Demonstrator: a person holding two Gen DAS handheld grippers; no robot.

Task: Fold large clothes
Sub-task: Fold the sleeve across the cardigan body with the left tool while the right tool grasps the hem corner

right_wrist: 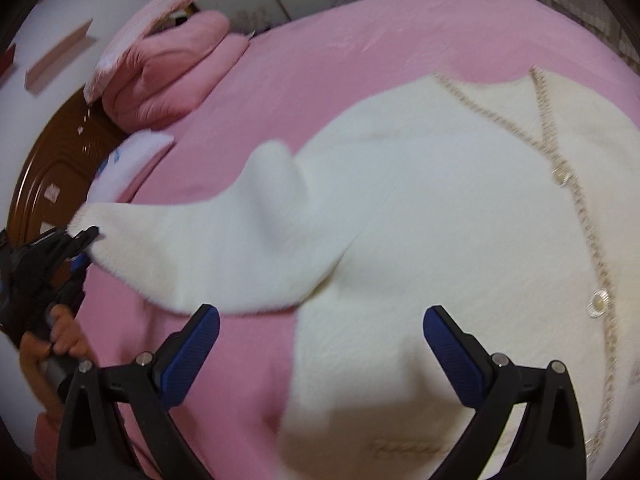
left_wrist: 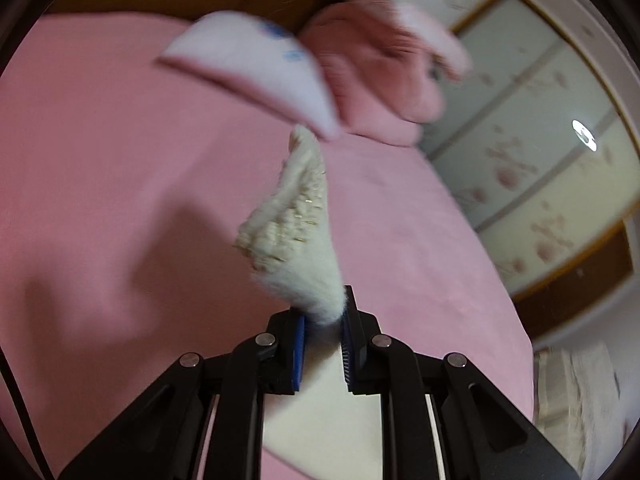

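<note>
Broadly, a wide bed under a smooth pink sheet (right_wrist: 320,40) carries everything, and serves as the landmark. Across its near half lies the task's garment, a large cream-white fuzzy cardigan with gold-braid trim and pearly buttons (right_wrist: 460,220), spread front-up, apparently so it can be folded flat. Its long fuzzy sleeve (right_wrist: 224,240) stretches away from the body toward the bed's head end, lifted off the sheet; that looks like the start of drawing it across the body. At that head end sit a bundled pink quilt (right_wrist: 168,76) and a white pillow with blue print (right_wrist: 128,160).

Smaller still, the left tool (left_wrist: 324,320) is pressed together, pinching the sleeve's braid-trimmed cuff (left_wrist: 288,216). The right tool (right_wrist: 320,340) hovers over the cardigan's lower side with its blue pads spread wide, holding nothing.

Only the left wrist view shows the cuff actually clamped between pads. Only the right wrist view shows the whole garment, and the person's hand (right_wrist: 66,340) gripping the left tool's handle.
</note>
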